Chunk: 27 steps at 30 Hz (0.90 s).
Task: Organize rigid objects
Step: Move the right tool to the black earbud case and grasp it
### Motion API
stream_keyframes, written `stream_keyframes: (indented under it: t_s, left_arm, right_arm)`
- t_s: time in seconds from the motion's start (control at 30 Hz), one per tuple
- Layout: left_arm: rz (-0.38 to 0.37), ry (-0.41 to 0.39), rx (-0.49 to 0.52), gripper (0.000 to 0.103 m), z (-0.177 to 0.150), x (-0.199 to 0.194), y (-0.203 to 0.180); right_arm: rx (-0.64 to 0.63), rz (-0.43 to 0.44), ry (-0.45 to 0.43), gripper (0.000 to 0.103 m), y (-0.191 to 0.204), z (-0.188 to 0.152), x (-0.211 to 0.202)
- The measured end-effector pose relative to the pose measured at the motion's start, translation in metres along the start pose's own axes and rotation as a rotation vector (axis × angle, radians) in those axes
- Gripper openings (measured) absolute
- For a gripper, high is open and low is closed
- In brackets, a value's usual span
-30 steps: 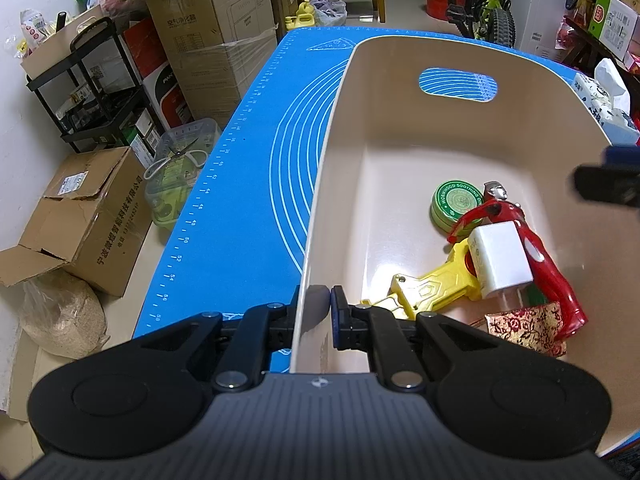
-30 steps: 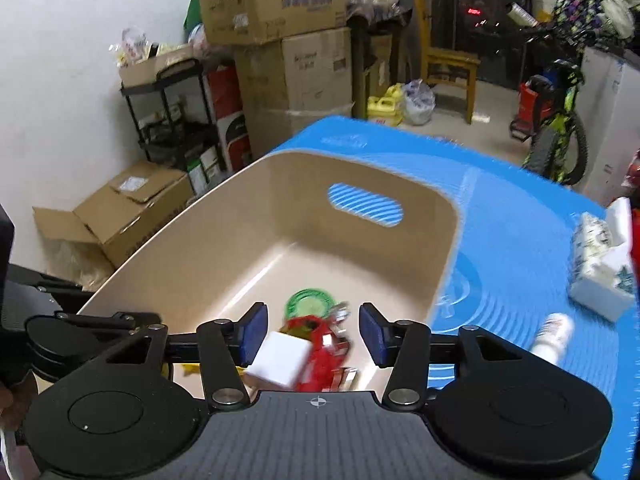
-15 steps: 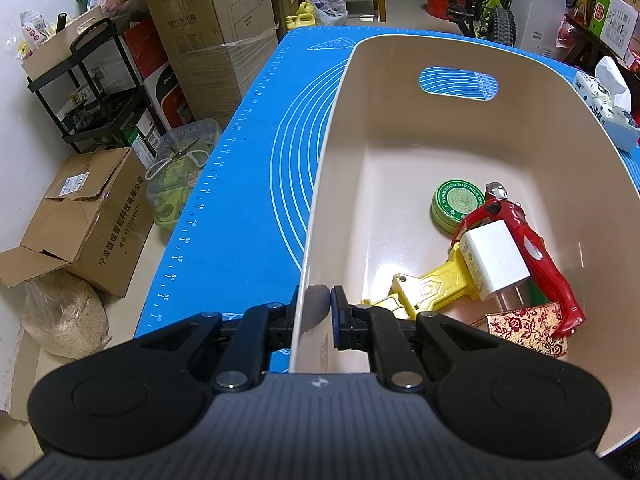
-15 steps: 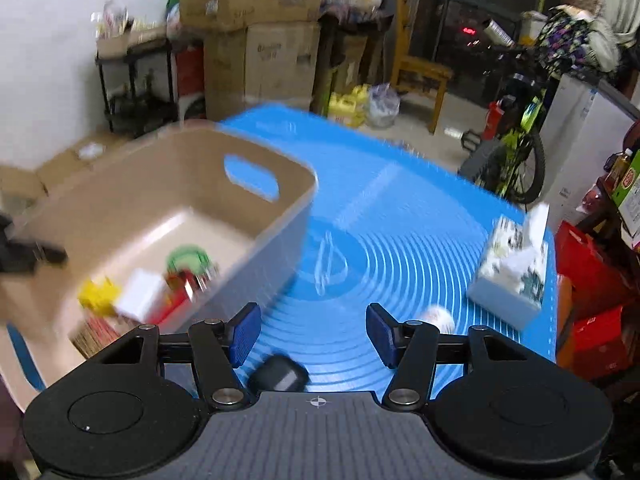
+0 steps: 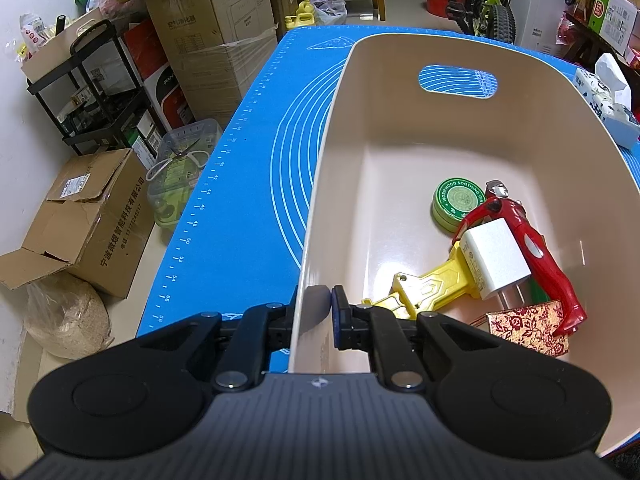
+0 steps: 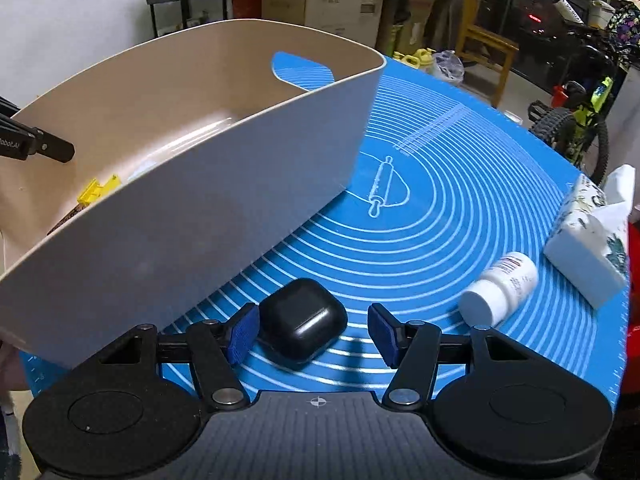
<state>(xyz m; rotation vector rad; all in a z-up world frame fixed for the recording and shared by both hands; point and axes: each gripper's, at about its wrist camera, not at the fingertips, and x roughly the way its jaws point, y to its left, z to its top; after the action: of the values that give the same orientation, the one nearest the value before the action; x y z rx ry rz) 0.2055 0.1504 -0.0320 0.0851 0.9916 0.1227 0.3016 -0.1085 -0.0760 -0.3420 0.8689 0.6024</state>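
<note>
My left gripper (image 5: 318,312) is shut on the near rim of the beige bin (image 5: 320,200). The bin holds a green tin (image 5: 458,204), a red toy figure (image 5: 532,240), a white charger plug (image 5: 494,258), a yellow toy key (image 5: 424,286) and a red patterned pouch (image 5: 528,330). My right gripper (image 6: 314,332) is open, low over the blue mat (image 6: 440,208) outside the bin (image 6: 200,200). A black earbud case (image 6: 302,324) lies between its fingers, against the left pad. A white pill bottle (image 6: 500,288) lies on its side to the right.
A tissue pack (image 6: 592,236) sits at the mat's right edge. Cardboard boxes (image 5: 80,216), a black shelf (image 5: 92,92) and a clear plastic tub (image 5: 180,168) stand on the floor left of the table. A wooden chair and a bike stand beyond the table.
My right gripper swung out of the bin to the right, then came down over the mat around the black earbud case. The left gripper kept its hold on the bin rim.
</note>
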Motion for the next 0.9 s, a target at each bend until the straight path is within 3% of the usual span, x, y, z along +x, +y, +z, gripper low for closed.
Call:
stream_keyframes:
  t_s: [0.27,0.37,0.63,0.9]
  left_arm:
    - [0.002,0.000,0.003,0.015,0.001,0.000,-0.001]
    - [0.002,0.000,0.002,0.015,0.001,0.000,-0.001]
    - [0.002,0.000,0.002,0.015,0.001,0.000,-0.001]
    - [0.003,0.000,0.003,0.015,0.001,0.000,0.000]
  right_arm:
    - [-0.026,0.007,-0.001,0.070,0.004,-0.010,0.012]
    - [-0.007,0.034,-0.007,0.055,0.002,-0.015,0.009]
    - [0.012,-0.020,-0.008,0.056,0.005,-0.017,0.000]
    - [0.135,-0.100,-0.111,0.056,-0.008,-0.001,-0.028]
